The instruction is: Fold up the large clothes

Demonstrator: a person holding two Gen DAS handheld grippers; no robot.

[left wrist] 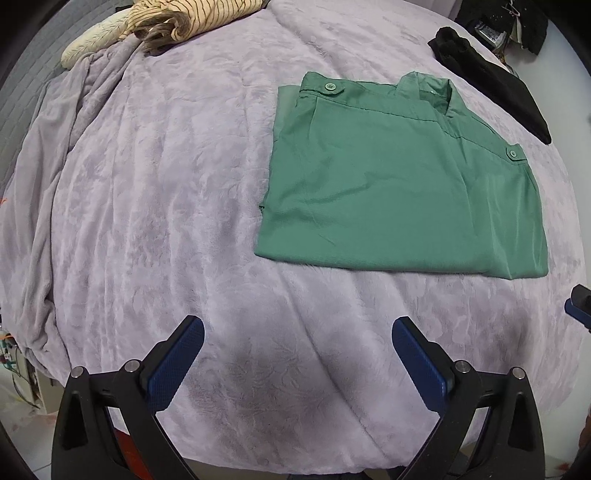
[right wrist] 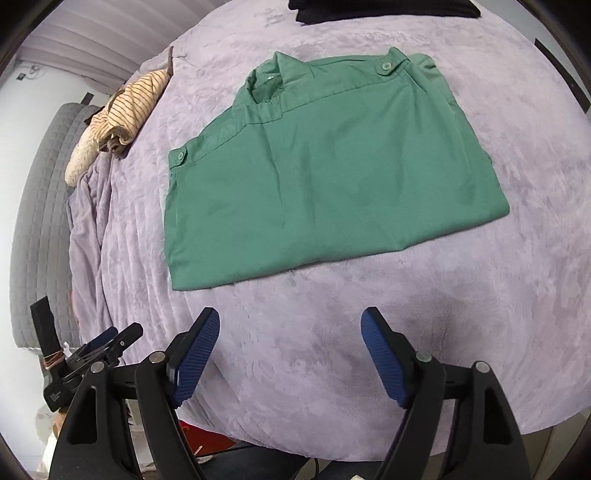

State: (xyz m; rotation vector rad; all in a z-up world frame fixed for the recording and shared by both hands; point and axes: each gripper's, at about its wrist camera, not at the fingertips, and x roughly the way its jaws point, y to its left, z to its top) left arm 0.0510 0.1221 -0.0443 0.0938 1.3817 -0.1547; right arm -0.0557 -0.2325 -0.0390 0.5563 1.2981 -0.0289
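Shirt (left wrist: 402, 184), green and folded into a flat rectangle, lies on the purple blanket (left wrist: 166, 184) in the centre right of my left wrist view, collar toward the top of the frame. My left gripper (left wrist: 298, 354) sits at the bottom of the frame with its jaws wide apart; nothing is between them, and the shirt is well above them. In my right wrist view the shirt (right wrist: 325, 177) fills the middle of the frame. My right gripper (right wrist: 290, 350) is below it, jaws apart and empty. I see striped clothes (left wrist: 192, 18) at the upper left and a black cloth (left wrist: 491, 85) at the upper right.
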